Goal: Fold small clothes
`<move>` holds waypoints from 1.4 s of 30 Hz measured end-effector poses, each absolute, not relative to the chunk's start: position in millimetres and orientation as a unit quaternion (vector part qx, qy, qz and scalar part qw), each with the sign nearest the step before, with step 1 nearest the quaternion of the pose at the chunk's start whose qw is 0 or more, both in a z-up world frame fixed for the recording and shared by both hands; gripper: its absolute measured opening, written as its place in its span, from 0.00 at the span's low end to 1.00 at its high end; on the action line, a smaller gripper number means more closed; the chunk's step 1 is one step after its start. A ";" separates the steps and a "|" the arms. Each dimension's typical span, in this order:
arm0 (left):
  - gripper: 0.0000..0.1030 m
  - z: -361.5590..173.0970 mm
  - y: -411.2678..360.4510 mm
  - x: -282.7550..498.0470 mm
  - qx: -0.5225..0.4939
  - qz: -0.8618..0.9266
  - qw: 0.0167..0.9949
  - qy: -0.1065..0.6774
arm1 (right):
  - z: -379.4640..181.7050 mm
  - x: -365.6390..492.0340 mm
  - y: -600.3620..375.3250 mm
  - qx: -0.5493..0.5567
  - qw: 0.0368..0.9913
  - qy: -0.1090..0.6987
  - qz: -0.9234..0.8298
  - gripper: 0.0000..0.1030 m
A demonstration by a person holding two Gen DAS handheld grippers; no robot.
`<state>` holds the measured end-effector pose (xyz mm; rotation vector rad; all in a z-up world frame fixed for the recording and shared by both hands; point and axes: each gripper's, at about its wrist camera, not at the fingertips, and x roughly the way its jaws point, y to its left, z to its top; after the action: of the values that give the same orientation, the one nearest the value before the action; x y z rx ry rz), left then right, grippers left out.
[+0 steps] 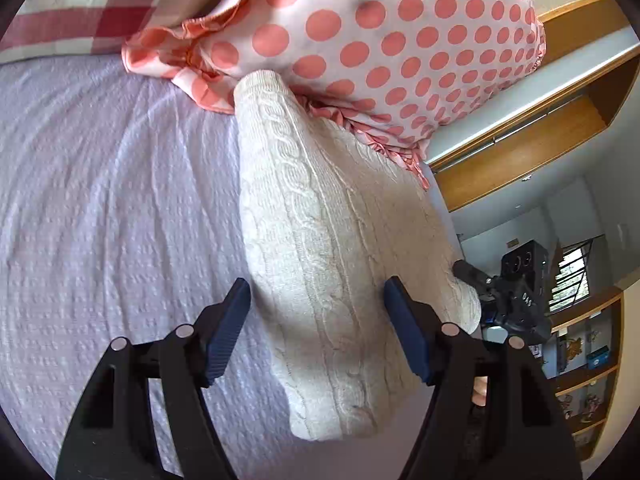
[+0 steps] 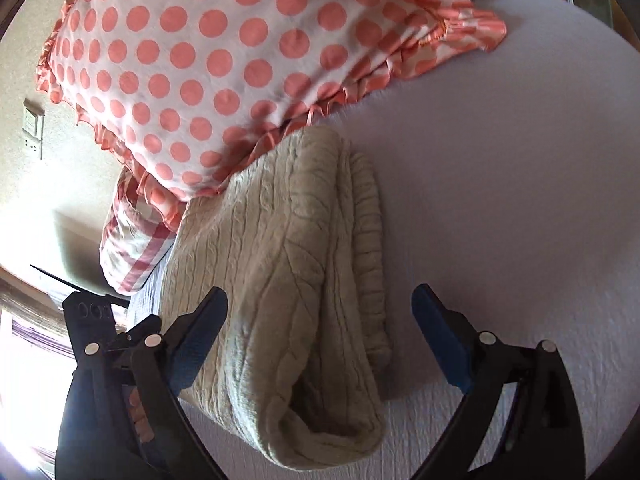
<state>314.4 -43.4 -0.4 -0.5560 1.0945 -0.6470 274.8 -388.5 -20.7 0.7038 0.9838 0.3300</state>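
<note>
Folded cream sweater (image 1: 328, 248) lies between both spread tongs (image 1: 316, 332) (image 2: 320, 340).

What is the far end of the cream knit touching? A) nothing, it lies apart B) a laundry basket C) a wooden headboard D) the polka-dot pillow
D: the cream cable-knit sweater runs up the lavender bedspread and its far end tucks against the polka-dot pillow, seen from both wrists.
</note>
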 end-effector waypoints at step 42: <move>0.94 23.6 69.8 119.0 -0.001 -0.078 0.909 0.409 | -2.4 116.2 -149.4 0.001 0.903 0.414 0.111 0.99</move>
<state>119.0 69.8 23.6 -0.0027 0.8439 -0.1611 116.2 -149.4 -2.4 0.0014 0.8566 0.2286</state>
